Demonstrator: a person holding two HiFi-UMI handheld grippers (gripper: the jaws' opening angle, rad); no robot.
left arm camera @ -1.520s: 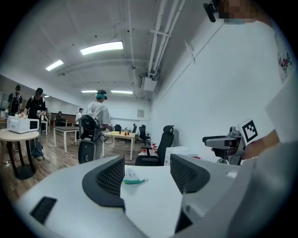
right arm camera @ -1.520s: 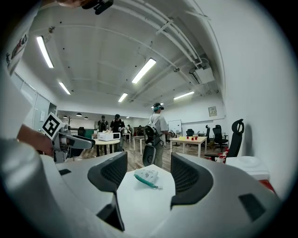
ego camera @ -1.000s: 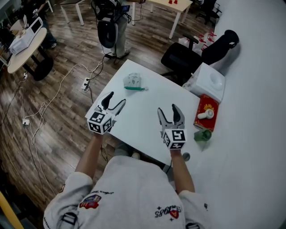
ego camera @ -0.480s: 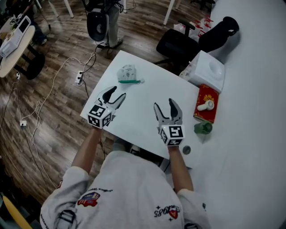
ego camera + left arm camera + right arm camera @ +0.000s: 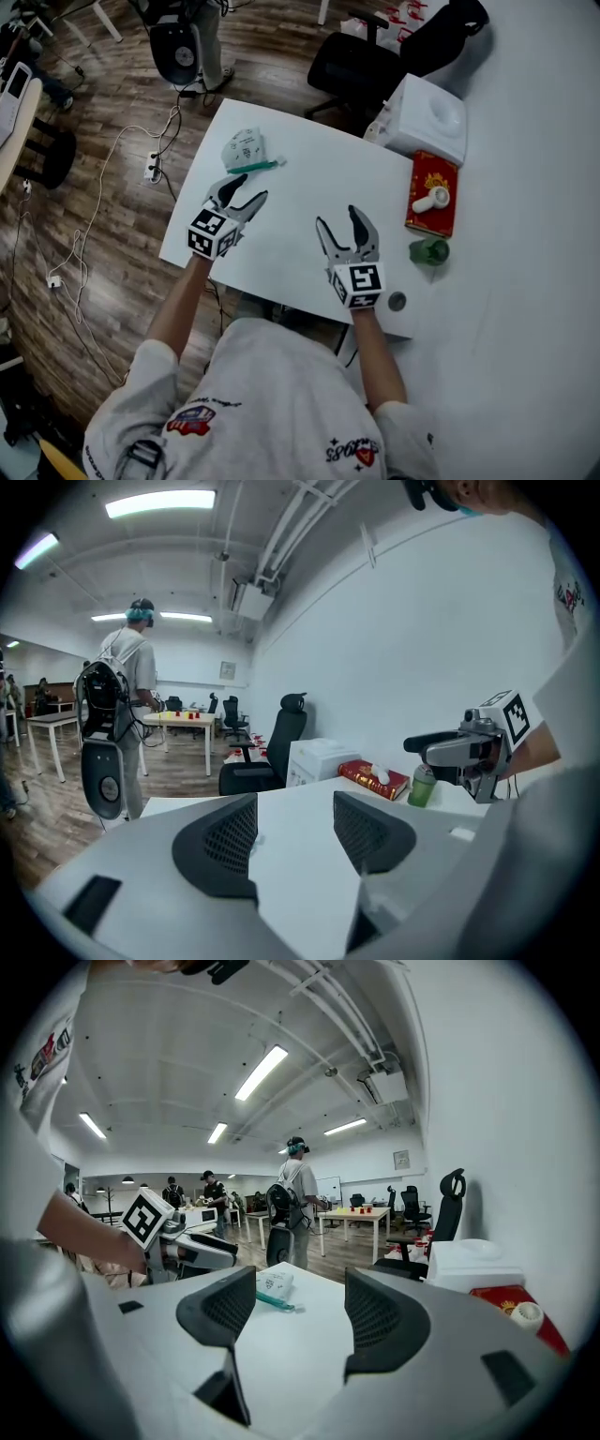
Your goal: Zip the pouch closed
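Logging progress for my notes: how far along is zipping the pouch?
Nothing looks done: the pouch lies untouched at a far corner of the table. In hand: nothing; the left gripper, nearest it, has jaws apart, just opening slightly, empty; the right gripper is open and empty. Left: reaching, gripping and zipping it.

Pouch (image 5: 245, 148) with green zip edge near far-left corner of white table (image 5: 291, 267). Left gripper (image 5: 251, 187) just short of it, jaws apart, just been opening, nothing between. Right gripper (image 5: 337, 217) over mid-table, jaws apart, empty. Red box (image 5: 433, 176) and green bottle (image 5: 429, 251) at right.
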